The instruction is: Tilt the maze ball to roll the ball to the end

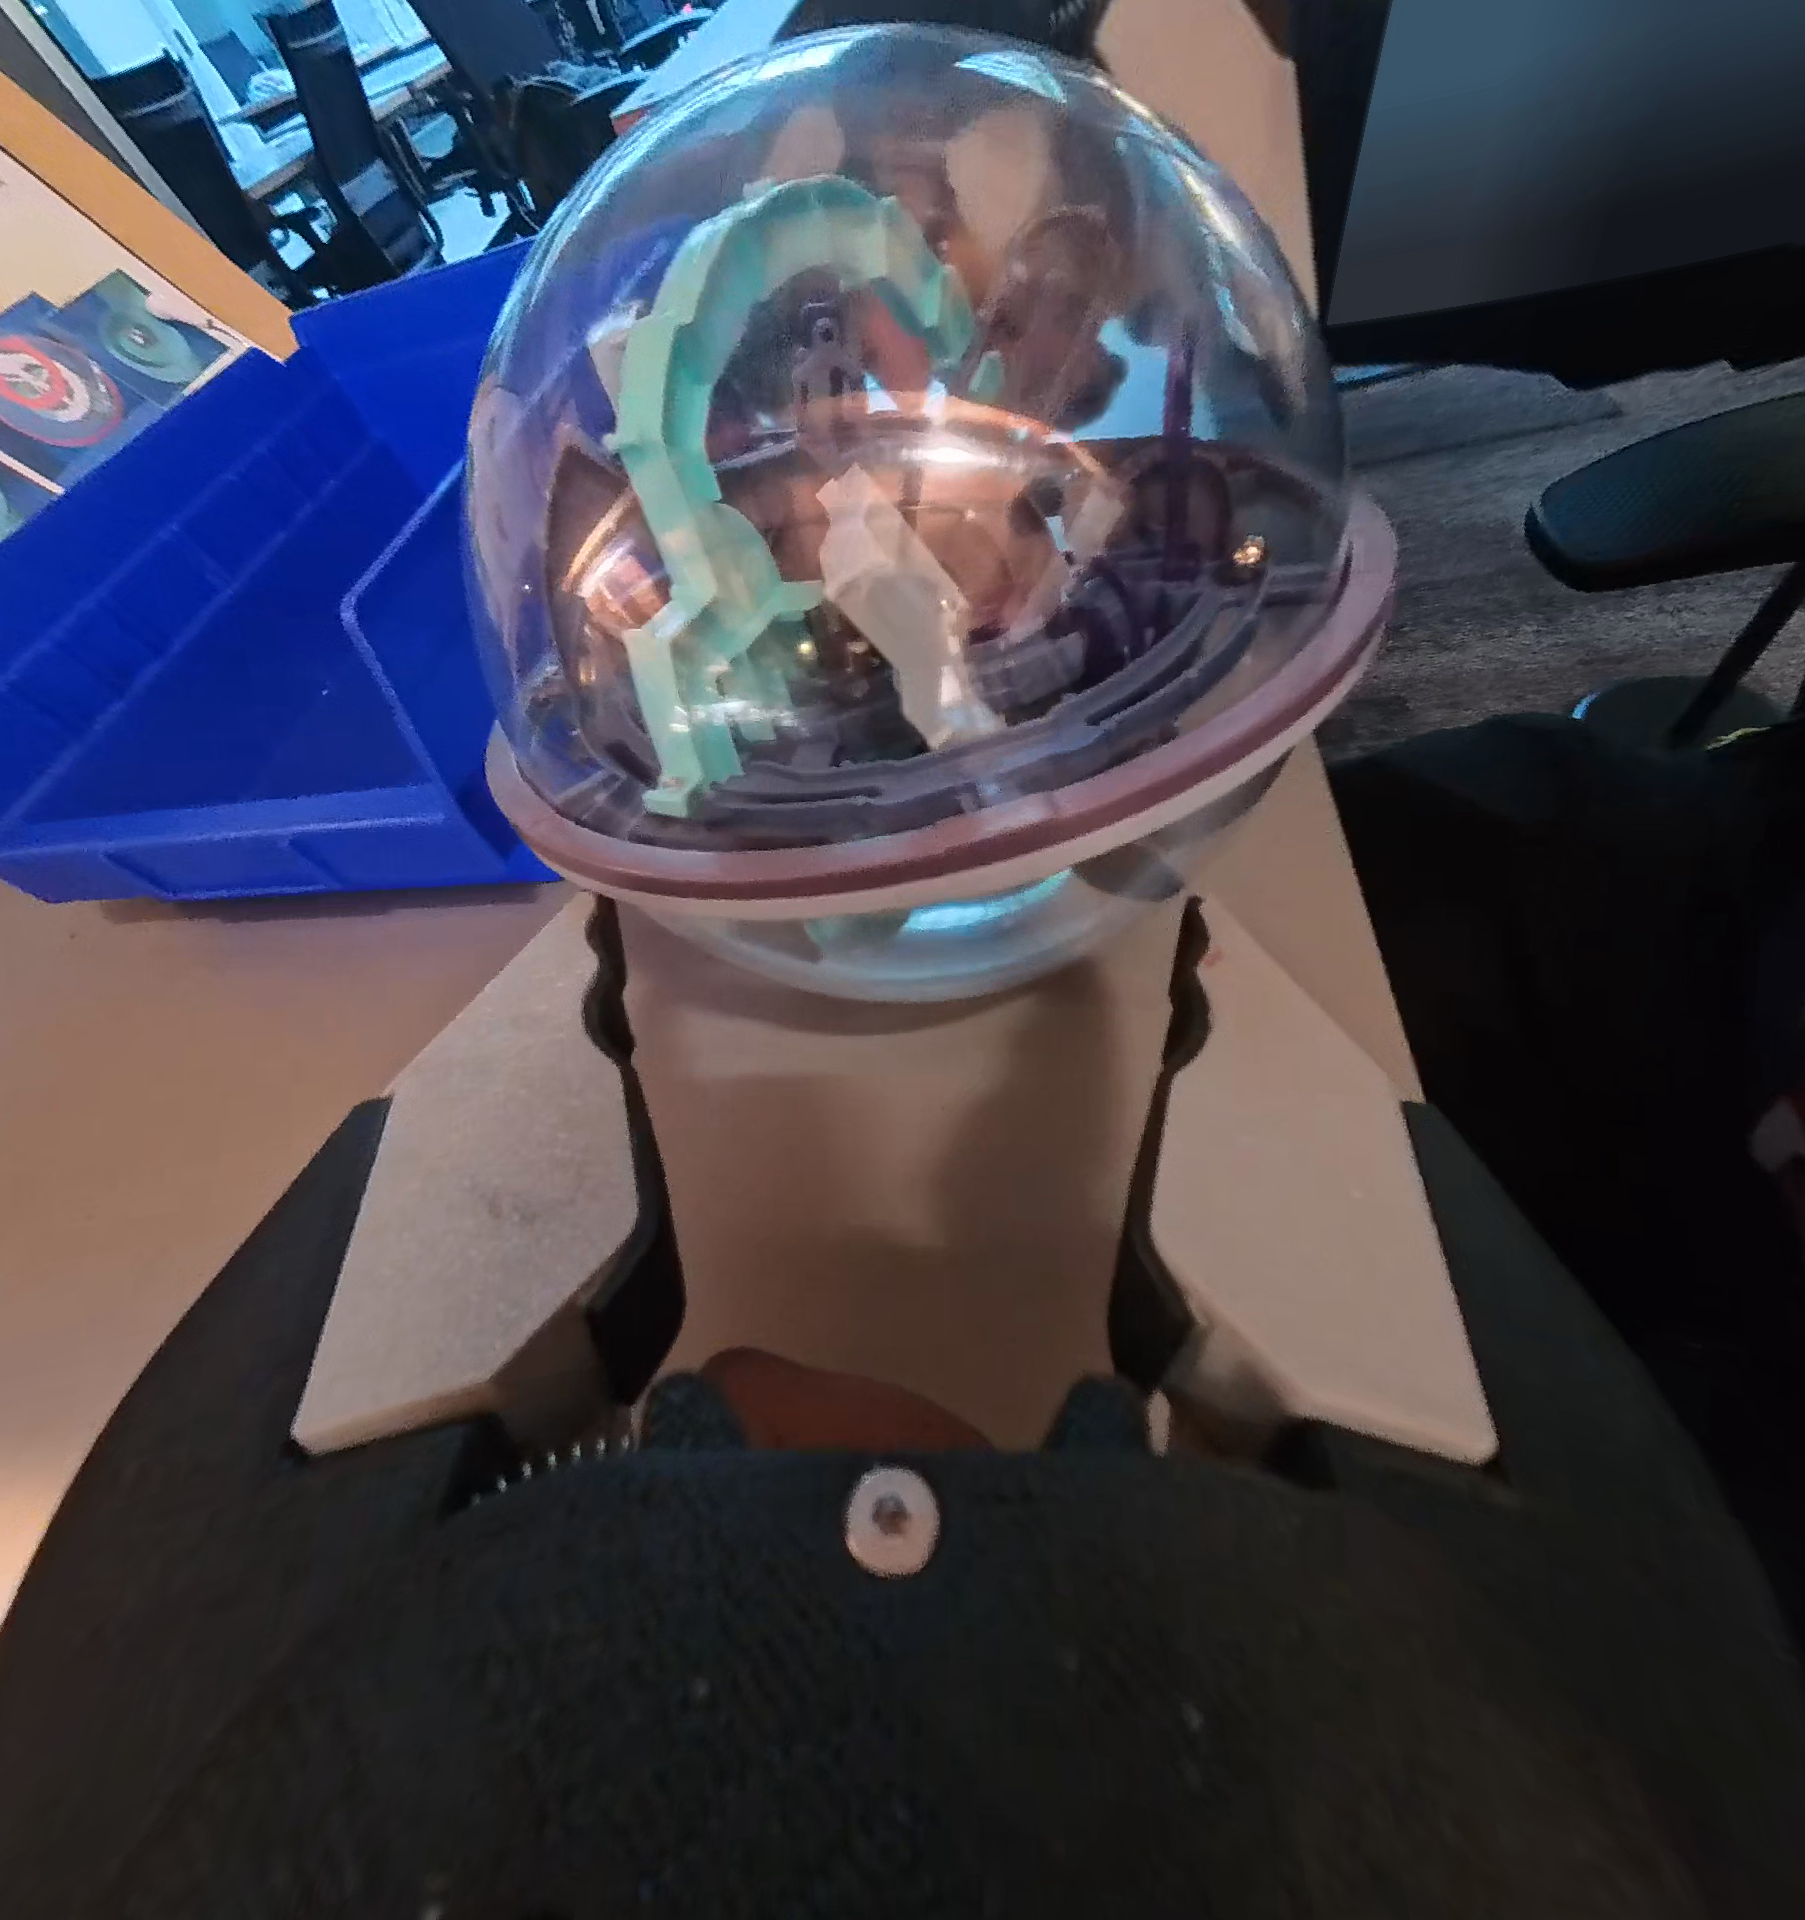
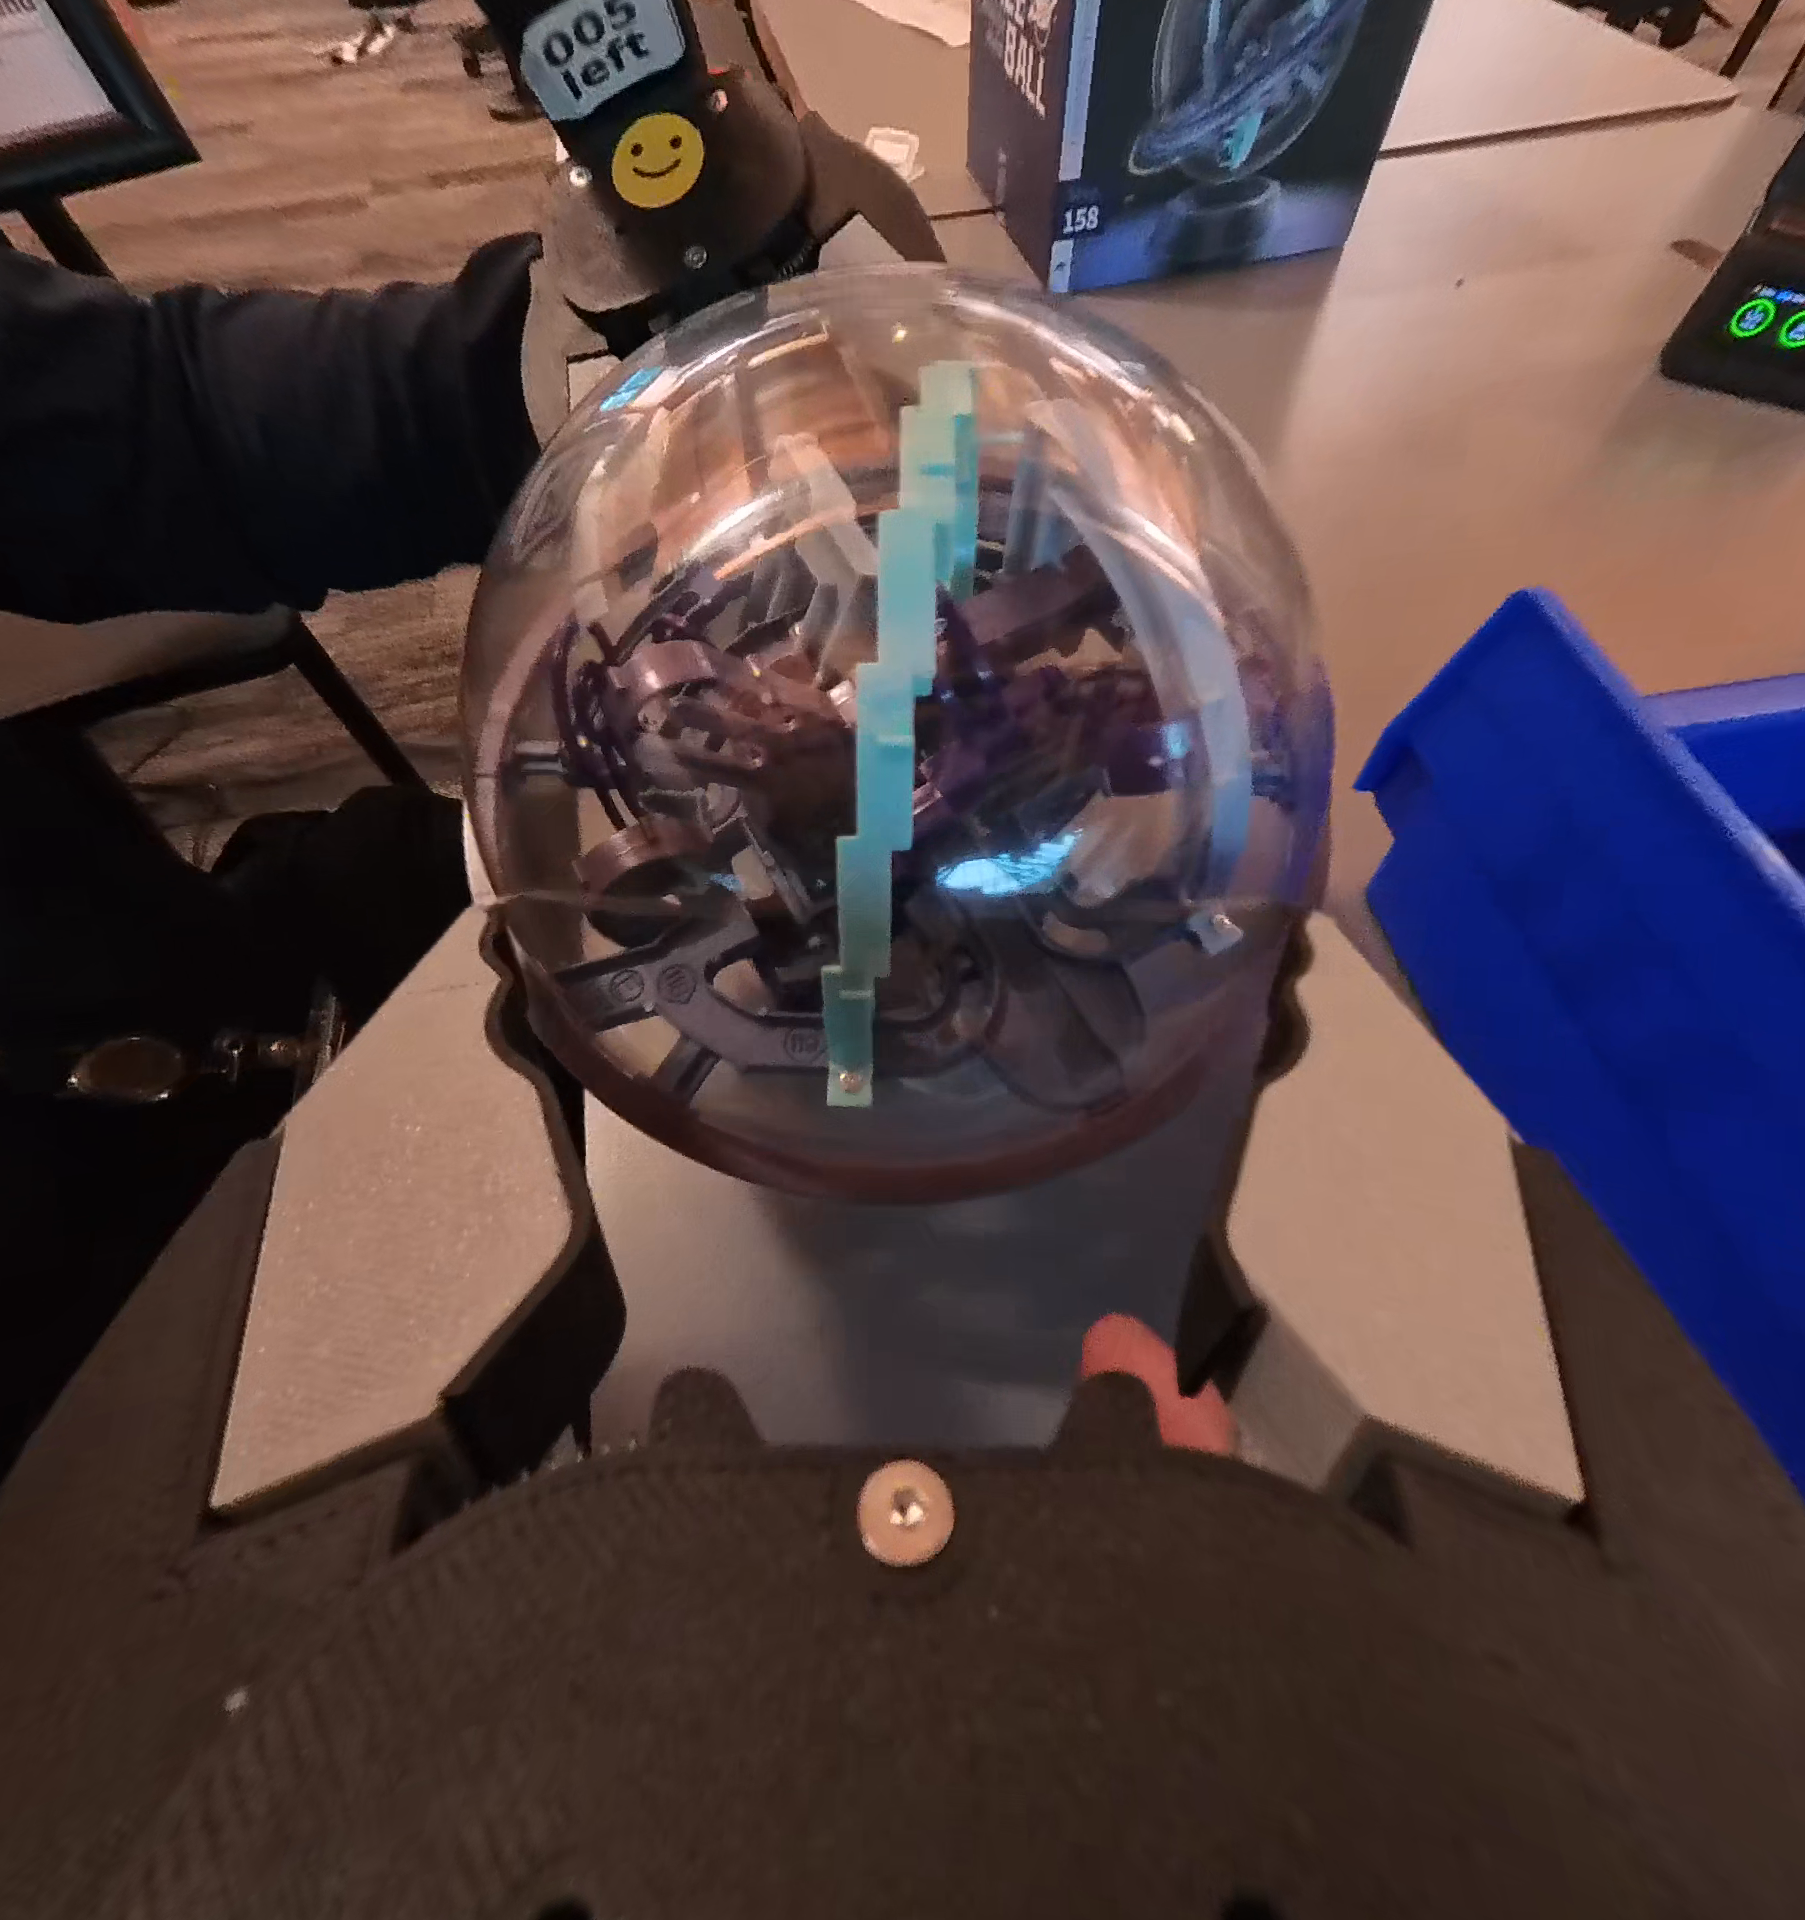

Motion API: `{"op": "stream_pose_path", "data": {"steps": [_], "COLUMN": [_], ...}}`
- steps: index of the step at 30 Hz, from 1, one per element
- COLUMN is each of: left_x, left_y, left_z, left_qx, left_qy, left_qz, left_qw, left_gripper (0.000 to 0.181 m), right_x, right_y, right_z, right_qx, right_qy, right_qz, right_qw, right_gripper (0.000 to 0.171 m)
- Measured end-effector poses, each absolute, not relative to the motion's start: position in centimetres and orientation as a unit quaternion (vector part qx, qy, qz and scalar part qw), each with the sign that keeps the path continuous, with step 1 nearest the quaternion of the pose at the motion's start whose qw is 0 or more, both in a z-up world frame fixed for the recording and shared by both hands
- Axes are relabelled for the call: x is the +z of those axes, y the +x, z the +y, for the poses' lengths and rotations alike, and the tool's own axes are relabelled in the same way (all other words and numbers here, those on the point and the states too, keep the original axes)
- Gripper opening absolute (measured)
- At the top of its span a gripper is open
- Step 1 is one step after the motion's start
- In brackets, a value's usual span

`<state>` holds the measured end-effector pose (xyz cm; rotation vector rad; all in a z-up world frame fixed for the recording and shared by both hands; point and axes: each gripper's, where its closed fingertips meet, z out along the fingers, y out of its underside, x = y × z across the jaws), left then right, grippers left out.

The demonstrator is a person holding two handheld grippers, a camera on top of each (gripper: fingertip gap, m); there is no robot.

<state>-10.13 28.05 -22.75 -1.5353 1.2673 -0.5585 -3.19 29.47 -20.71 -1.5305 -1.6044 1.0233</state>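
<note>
Tan table [image 1: 150, 1091], both grippers clamped on clear maze ball [image 1: 908, 540], fingertips hidden behind it, small ball indistinct.

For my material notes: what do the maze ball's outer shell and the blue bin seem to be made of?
Maze ball shell: looks like clear hard plastic, glossy; it mirrors lights and the inner tracks show through. Blue bin: apparently opaque moulded plastic with a slight sheen and thin, straight walls.

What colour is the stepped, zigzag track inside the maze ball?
Light turquoise. The stepped track in the maze ball shows best in the right wrist view.
</note>
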Motion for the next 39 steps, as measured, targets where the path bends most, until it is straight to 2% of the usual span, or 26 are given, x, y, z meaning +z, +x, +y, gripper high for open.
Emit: {"op": "stream_pose_path", "data": {"steps": [10,21,28,39], "left_x": [-21.4,-22.6,-22.4,-22.6], "left_y": [-10.3,-10.4,-10.3,-11.1], "left_z": [27.6,28.0,28.3,28.2], "left_qx": [-0.2,-0.2,-0.21,-0.149], "left_qy": [-0.644,-0.652,-0.649,-0.663], "left_qz": [0.469,0.498,0.496,0.479], "left_qw": [0.57,0.536,0.537,0.555], "left_gripper": [0.109,0.108,0.107,0.106], "right_x": [-21.2,-20.0,-20.6,-20.9], "right_y": [-3.5,-3.1,-3.2,-3.8], "right_z": [29.1,28.7,29.7,29.1], "right_qx": [0.376,0.366,0.381,0.358], "right_qy": [-0.648,-0.627,-0.618,-0.679], "right_qz": [-0.555,-0.583,-0.609,-0.531], "right_qw": [0.361,0.364,0.319,0.359], "right_gripper": [0.137,0.137,0.133,0.134]}}
